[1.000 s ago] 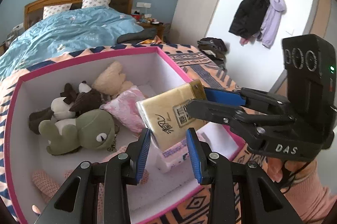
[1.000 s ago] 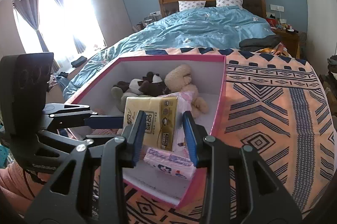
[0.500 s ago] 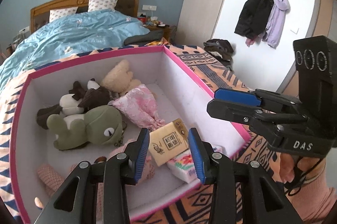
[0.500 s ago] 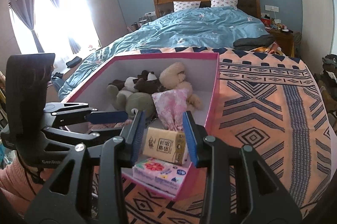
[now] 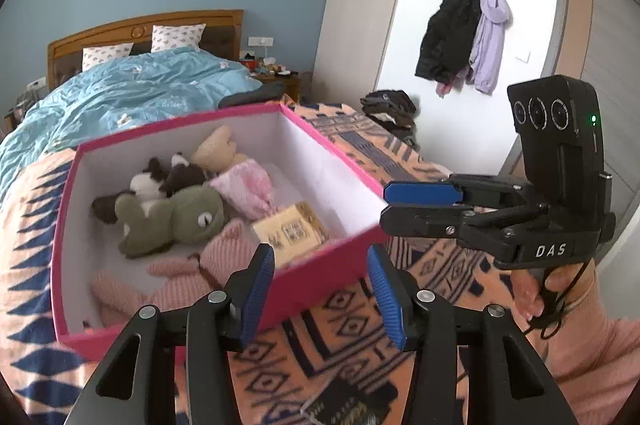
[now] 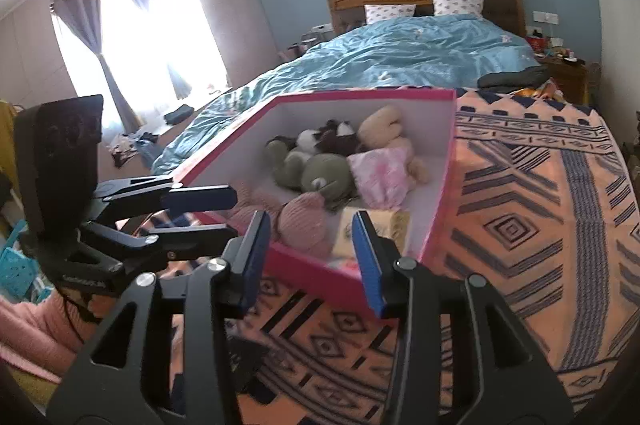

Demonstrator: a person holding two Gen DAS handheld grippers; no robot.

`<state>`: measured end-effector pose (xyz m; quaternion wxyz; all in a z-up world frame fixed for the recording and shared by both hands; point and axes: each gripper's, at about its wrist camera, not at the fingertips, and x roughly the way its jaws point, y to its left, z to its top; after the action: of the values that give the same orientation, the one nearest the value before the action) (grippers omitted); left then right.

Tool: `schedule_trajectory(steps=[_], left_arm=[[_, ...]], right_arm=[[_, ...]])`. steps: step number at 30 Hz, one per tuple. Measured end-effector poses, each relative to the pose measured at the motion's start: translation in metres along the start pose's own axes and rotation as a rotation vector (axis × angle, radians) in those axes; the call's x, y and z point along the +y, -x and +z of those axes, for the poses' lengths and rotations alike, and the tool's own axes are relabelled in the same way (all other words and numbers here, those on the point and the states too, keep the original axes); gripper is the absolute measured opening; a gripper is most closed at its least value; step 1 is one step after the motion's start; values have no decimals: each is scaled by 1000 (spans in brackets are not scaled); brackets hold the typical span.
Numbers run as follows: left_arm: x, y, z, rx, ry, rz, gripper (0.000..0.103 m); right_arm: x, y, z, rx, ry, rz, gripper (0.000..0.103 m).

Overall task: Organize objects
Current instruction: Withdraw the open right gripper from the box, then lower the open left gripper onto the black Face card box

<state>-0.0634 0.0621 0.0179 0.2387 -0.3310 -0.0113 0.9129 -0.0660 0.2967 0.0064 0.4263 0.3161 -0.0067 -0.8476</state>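
Since released, tissue pack (image 5: 289,233) in box (image 5: 332,267)

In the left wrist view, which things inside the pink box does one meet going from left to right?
green plush frog → pink patterned pouch → yellow tissue pack, all inside the pink box.

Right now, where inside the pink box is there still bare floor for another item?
The pink box is bare along its right wall, beyond the yellow tissue pack and pink cloth bundle. The left and middle are crowded with plush toys.
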Motion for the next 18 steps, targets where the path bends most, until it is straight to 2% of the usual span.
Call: schedule_trajectory(steps=[6, 11, 18], left_arm=[[-1, -2, -25, 43, 16, 29, 49], [-3, -5, -45, 99, 14, 55, 49], [0, -6, -60, 125, 26, 76, 51]], right_arm=[[10, 0, -26, 47, -11, 32, 46], [14, -9, -53, 116, -40, 55, 46], [24, -26, -84, 218, -57, 102, 46]])
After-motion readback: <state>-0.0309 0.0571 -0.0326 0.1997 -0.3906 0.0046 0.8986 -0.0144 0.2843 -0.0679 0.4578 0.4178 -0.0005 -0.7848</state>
